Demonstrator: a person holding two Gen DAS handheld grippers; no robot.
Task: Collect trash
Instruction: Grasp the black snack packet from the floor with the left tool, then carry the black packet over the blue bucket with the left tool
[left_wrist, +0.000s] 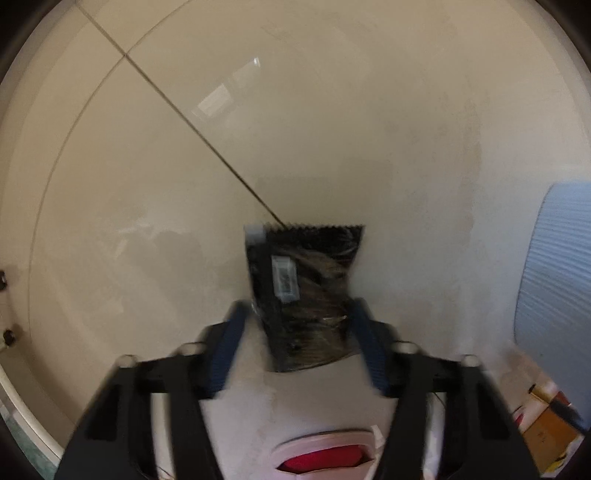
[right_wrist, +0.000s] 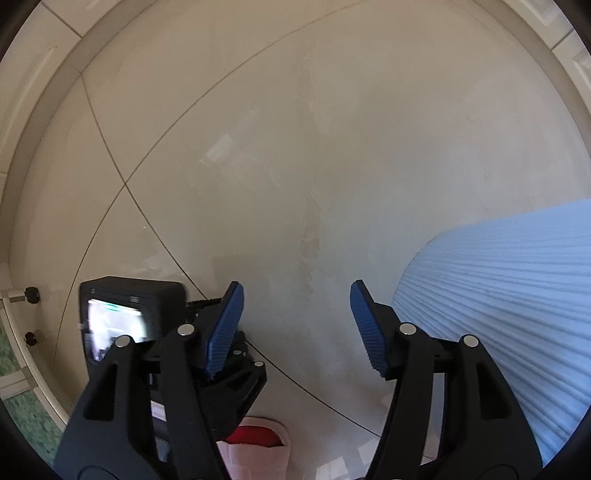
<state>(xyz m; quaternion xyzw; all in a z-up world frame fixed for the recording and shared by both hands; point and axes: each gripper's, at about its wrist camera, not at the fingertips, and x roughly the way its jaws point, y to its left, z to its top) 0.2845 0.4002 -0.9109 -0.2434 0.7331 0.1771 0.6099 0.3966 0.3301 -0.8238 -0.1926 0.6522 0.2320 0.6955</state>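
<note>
A black crinkled snack wrapper (left_wrist: 306, 258) with a white label lies on the cream floor tiles (left_wrist: 332, 129). My left gripper (left_wrist: 300, 306) points down over it, and both blue pads (left_wrist: 229, 350) press against the wrapper's lower sides, which look pinched in. In the right wrist view the left gripper's black body with its lit screen (right_wrist: 122, 325) shows at the lower left, with a serrated wrapper edge (right_wrist: 203, 302) peeking beside it. My right gripper (right_wrist: 296, 286) hangs open over bare tile with nothing between its fingers.
A light blue ribbed mat (right_wrist: 498, 295) lies to the right, also at the right edge (left_wrist: 554, 266). A pink and red slipper (left_wrist: 325, 454) sits under the grippers. A cardboard box (left_wrist: 546, 432) stands at lower right. A white frame with black knobs (right_wrist: 31, 295) borders the left.
</note>
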